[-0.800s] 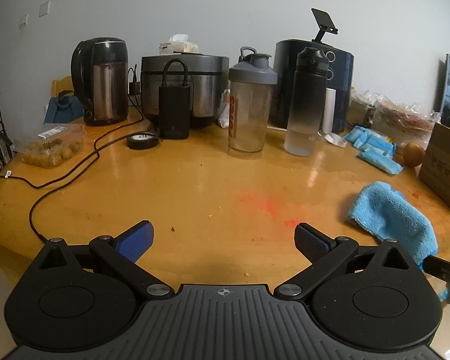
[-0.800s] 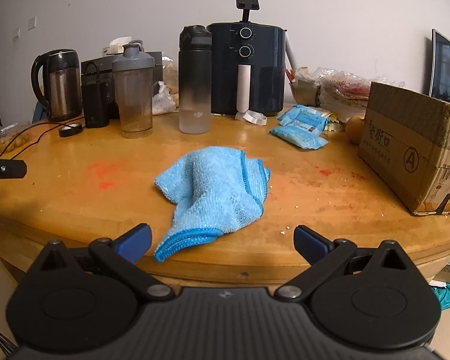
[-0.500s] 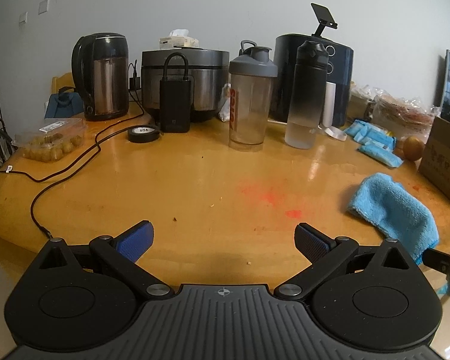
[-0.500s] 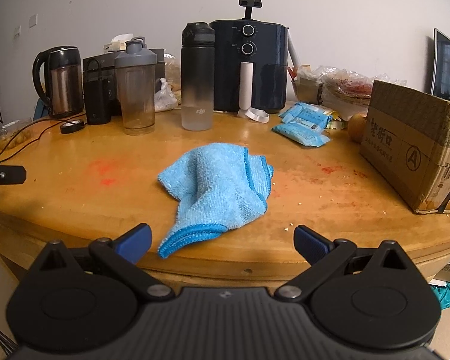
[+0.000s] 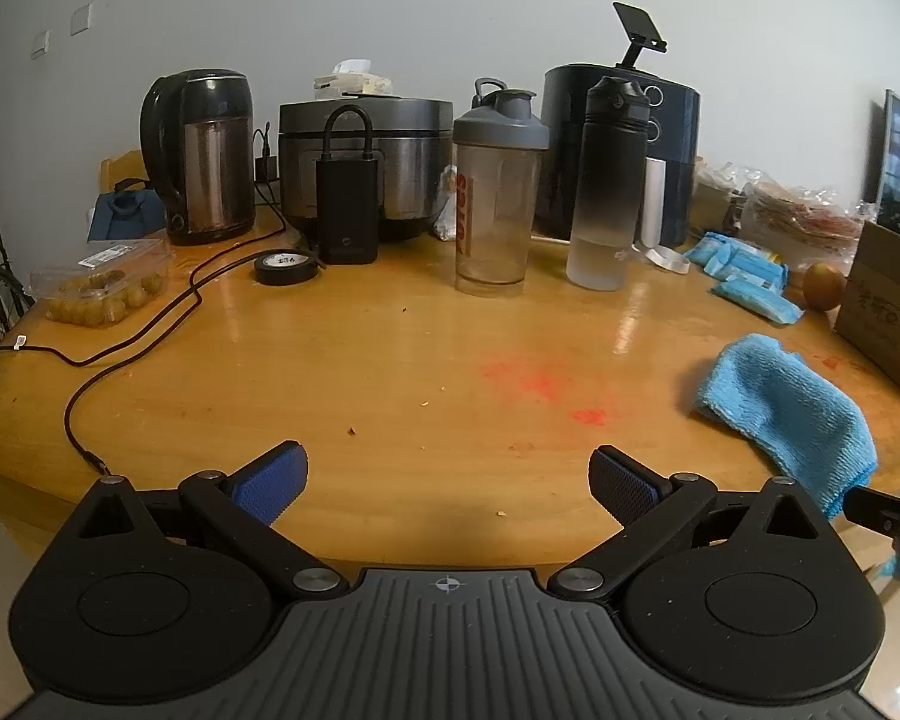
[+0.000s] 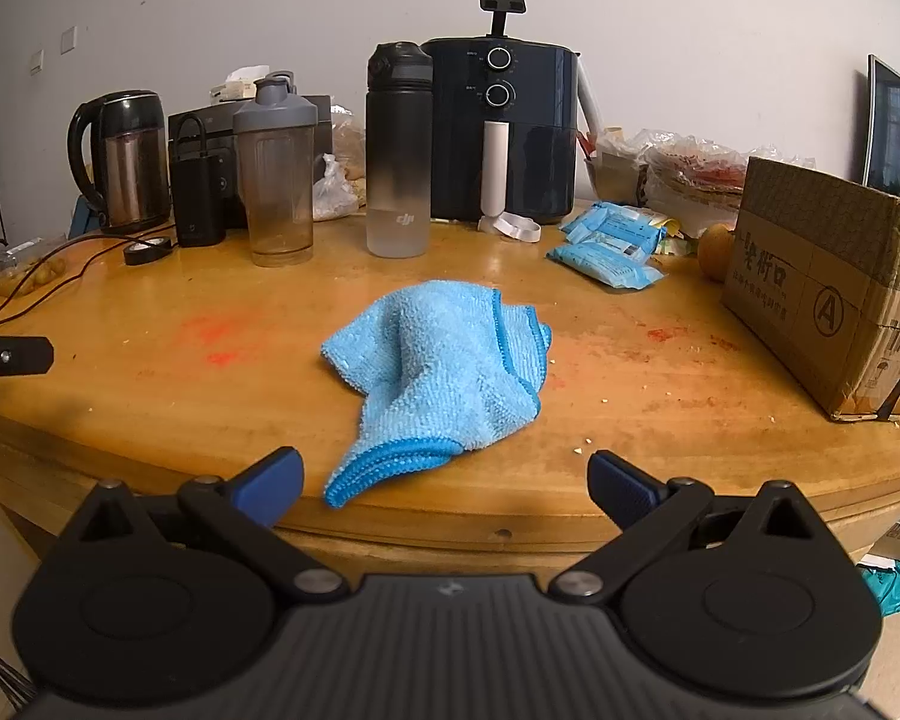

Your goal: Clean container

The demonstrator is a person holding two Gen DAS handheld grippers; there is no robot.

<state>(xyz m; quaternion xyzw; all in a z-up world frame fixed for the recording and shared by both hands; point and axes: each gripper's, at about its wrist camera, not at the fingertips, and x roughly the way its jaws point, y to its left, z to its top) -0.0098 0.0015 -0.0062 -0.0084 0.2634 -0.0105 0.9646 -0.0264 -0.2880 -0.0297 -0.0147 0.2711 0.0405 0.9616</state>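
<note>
A round wooden table (image 6: pixel 150 408), glossy and smeared with red stains and crumbs, stands against a plain white wall; a screen shows at the right edge of the room. Taking the blue cloth (image 6: pixel 444 372) as landmark: it lies crumpled near the table's front edge, directly ahead of the right hand-held gripper (image 6: pixel 444 483), whose jaws stand wide apart and empty. The left hand-held gripper (image 5: pixel 447 480) is likewise released, holding nothing, with the cloth off to its right.

Behind the cloth stand two bottles: a clear shaker container (image 6: pixel 275 171) with a grey lid, back-left, bearing red lettering that I cannot read, and a black-to-frosted bottle (image 6: pixel 398 150) marked "dji". Behind that is one dark air fryer (image 6: pixel 504 126) with two dials. Far left of the cloth sit one kettle (image 6: pixel 123 159), one roll of black tape (image 6: pixel 148 251) and a cable. Right of the cloth lie blue packets (image 6: pixel 609 243) and one cardboard box (image 6: pixel 828 282) printed with Chinese characters and a circled "A".
</note>
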